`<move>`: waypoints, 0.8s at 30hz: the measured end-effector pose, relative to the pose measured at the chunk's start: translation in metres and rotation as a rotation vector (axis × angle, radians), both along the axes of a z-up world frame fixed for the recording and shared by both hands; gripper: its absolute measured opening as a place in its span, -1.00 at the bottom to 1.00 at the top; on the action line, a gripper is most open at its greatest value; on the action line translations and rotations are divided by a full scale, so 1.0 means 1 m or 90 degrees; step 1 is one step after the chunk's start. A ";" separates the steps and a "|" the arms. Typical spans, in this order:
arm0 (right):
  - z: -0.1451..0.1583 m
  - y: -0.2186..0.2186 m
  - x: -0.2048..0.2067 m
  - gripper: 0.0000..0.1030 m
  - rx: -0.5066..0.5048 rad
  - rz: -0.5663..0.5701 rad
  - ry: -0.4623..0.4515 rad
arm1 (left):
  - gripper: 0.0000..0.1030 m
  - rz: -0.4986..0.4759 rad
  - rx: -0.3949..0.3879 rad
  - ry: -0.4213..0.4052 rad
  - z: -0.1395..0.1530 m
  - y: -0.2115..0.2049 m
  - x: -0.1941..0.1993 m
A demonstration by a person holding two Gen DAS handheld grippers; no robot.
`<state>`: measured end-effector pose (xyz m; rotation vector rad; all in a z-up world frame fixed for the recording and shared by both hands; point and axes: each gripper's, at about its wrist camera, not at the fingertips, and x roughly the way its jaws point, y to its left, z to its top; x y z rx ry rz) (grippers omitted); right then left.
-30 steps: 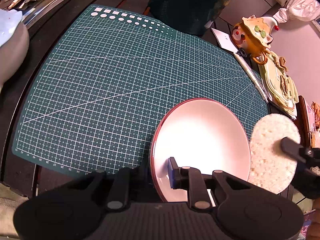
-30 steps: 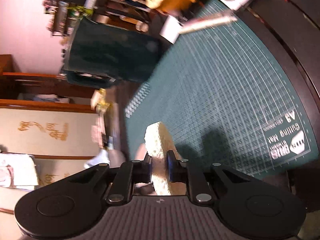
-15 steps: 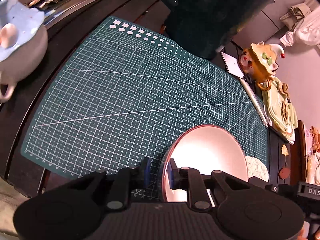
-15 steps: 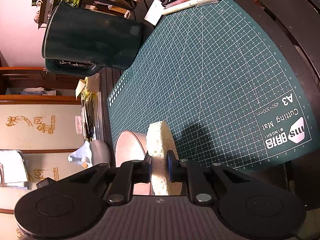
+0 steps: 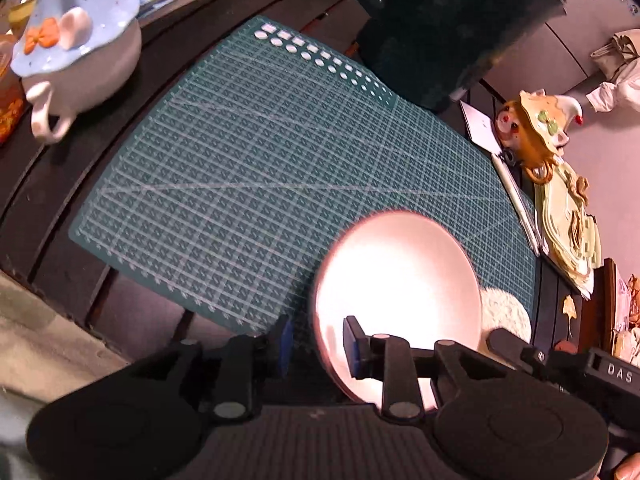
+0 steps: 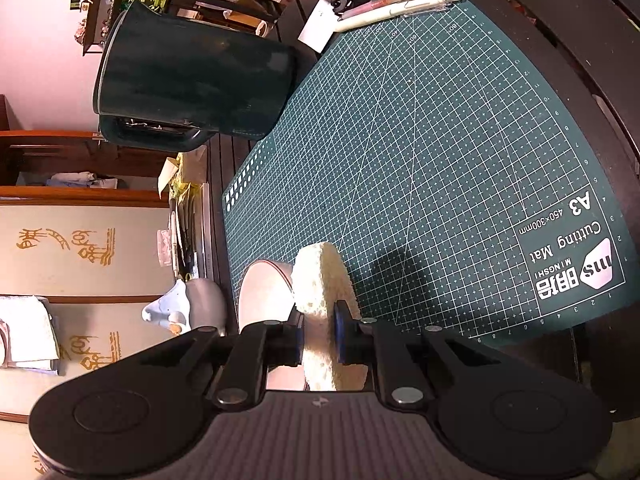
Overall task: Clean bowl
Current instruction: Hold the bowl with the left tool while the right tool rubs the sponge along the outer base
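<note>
I'm opening left gripper [image 5: 316, 344] around bowl [image 5: 396, 300] rim at mat [image 5: 280, 168] near right; pads parting, bowl risking dropping. Right gripper [image 6: 318, 338] clamping sponge [image 6: 324, 292], crowding bowl, risking knocking it.

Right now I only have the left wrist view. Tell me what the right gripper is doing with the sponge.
Observer: The right gripper is shut on the sponge. Its pads pinch the disc so that it stands on edge.
Operator: Say where the sponge sits against the bowl.
Observer: In the right wrist view it is outside the bowl, beside the outer wall and not inside. I cannot tell whether they touch.
Operator: Report what is on the sponge's other side.
Observer: The cutting mat, with its printed corner label reading A3 Cutting Mat.
</note>
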<state>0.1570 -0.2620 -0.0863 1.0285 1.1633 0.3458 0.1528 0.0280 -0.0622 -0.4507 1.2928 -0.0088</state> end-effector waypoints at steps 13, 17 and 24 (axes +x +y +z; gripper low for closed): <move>0.001 0.000 -0.002 -0.72 0.004 -0.003 0.003 | -0.71 -0.026 0.042 -0.002 -0.013 -0.017 0.002; 0.010 0.000 -0.004 -0.72 -0.004 -0.001 -0.016 | -0.73 -0.021 0.029 -0.010 -0.019 -0.006 0.015; 0.023 0.003 -0.004 -0.71 -0.023 0.006 -0.061 | -0.68 -0.038 0.044 -0.020 -0.020 -0.011 0.016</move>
